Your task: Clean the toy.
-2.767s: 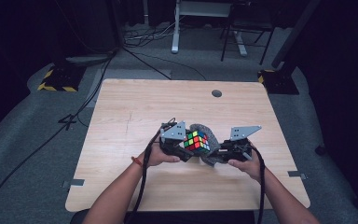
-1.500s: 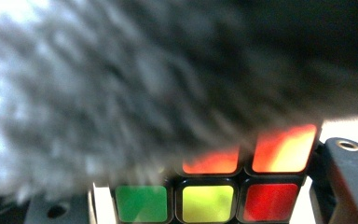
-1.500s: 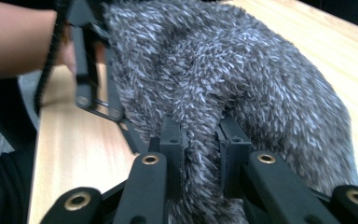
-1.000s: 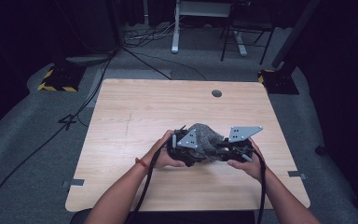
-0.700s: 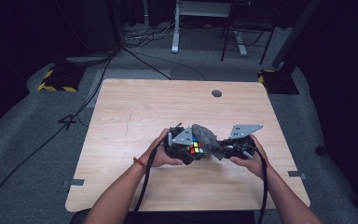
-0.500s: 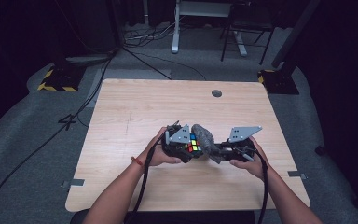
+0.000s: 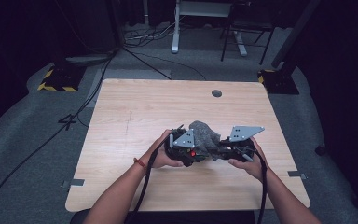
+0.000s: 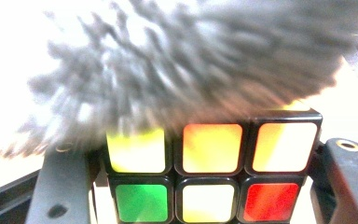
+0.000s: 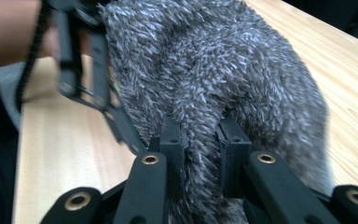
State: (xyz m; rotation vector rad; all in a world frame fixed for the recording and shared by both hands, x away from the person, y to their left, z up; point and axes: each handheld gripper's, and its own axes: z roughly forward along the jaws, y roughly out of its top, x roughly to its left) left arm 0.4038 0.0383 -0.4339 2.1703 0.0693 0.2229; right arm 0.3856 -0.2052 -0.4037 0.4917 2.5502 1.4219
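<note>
Currently the left gripper (image 7: 189, 153) clamps a puzzle cube (image 8: 212, 179) by two opposite sides, jaws at medium spread, cube filling the gap between them. The right gripper (image 9: 200, 140) is pinched narrow on a fold of the grey fluffy cloth (image 7: 204, 137). Cube and cloth sit just above the table (image 7: 135, 107), near-centre, between the two hands. Key relation: the cloth lies directly on the far/top face of the cube, draped from the right gripper's side toward the left gripper; in the left gripper view the pile covers the cube's upper edge, touching it. Judgement: the wipe stroke runs across that face, so the right hand is the working hand and the left acts as a fixture. Visible stickers, top row l-to-r: yellow, orange, orange; next row: green, yellow, red. No brand, label or legible writing on cube, cloth or grippers. Risk est.: cloth fibres may snag on cube edges or the left jaws if dragged too low.
</note>
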